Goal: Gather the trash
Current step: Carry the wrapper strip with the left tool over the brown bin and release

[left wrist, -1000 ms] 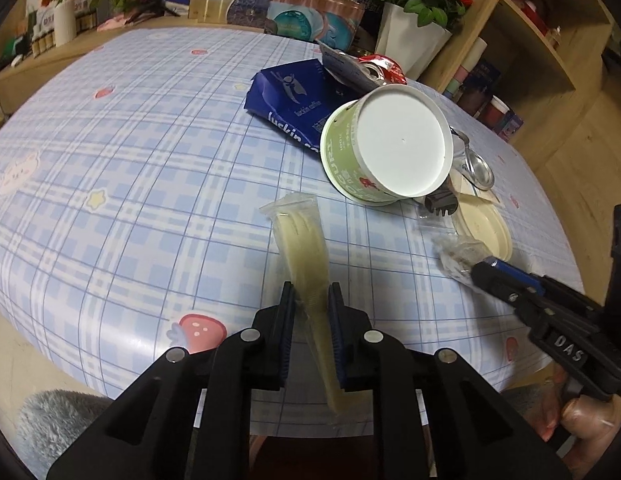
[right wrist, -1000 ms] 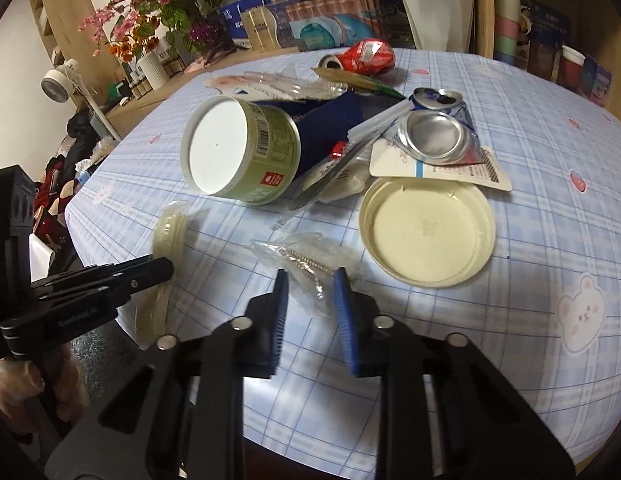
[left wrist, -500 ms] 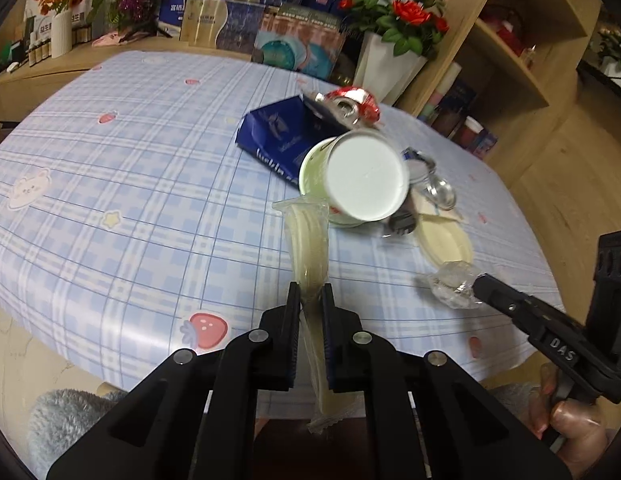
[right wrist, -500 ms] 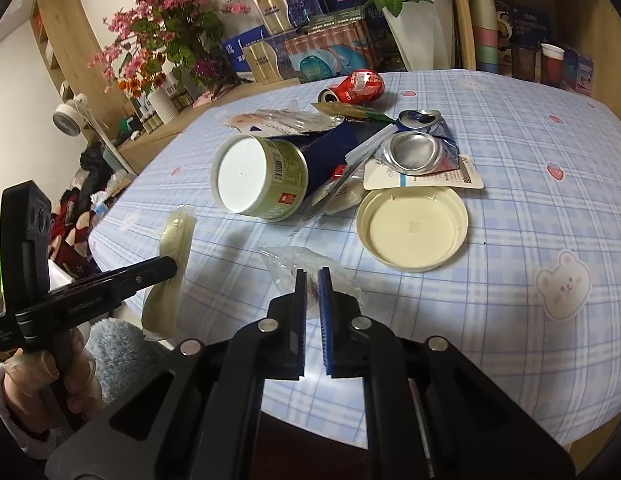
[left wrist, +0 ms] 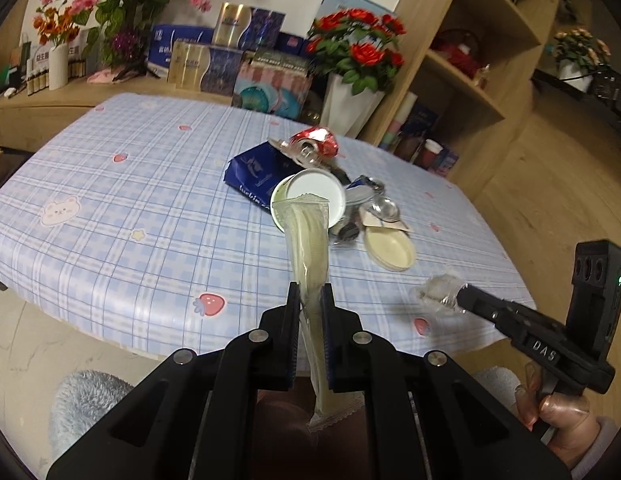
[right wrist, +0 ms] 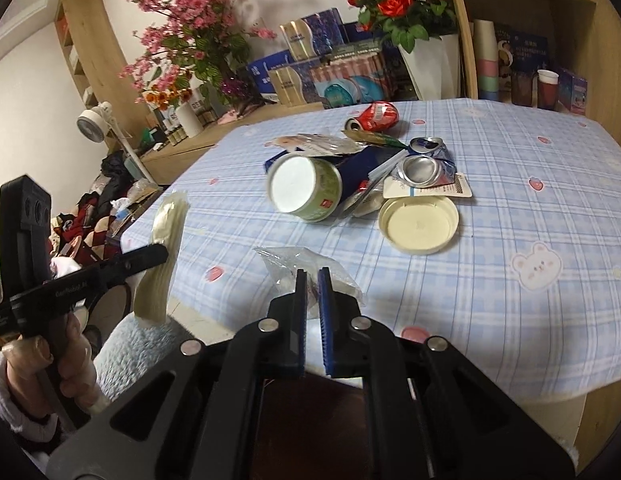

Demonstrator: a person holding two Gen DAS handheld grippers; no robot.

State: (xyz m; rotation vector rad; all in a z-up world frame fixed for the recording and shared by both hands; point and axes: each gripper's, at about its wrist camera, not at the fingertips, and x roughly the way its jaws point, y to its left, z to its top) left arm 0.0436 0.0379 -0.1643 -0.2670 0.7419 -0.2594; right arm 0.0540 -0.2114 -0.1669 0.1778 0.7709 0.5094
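At the bottom centre of the left wrist view, the left gripper [left wrist: 310, 292] has its fingers closed narrow on a long pale-yellow wrapper [left wrist: 308, 248], which stands up out of the jaws toward the middle of the frame and hangs down below them as well. In the right wrist view the same wrapper [right wrist: 164, 248] shows at the left edge, held clear of the table by the left gripper [right wrist: 160, 254], with the person's hand [right wrist: 50, 368] around the handle at lower left.

At the bottom centre of the right wrist view, the right gripper [right wrist: 312, 280] is pinched nearly closed on a crumpled clear plastic bag [right wrist: 306, 264], which spreads out in front of and around the fingertips. In the left wrist view that bag [left wrist: 436, 290] appears at centre right, at the tip of the right gripper [left wrist: 460, 294], above the near edge of the table.

Beyond both grippers lies the table [right wrist: 510, 208] with its blue checked cloth. Toward the middle of it sits the remaining litter: a round cream lid [right wrist: 418, 224] lying flat, a green paper cup [right wrist: 306, 188] tipped on its side with its white bottom facing the camera, a dark blue bag [left wrist: 254, 174] behind the cup, flattened silver cans [right wrist: 426, 164] beside it, and a crushed red can [right wrist: 376, 116] farthest back.

Past the table, in the upper part of the frame, stand boxes [right wrist: 306, 68], a white vase of red roses [left wrist: 358, 60] and wooden shelves [left wrist: 470, 60].
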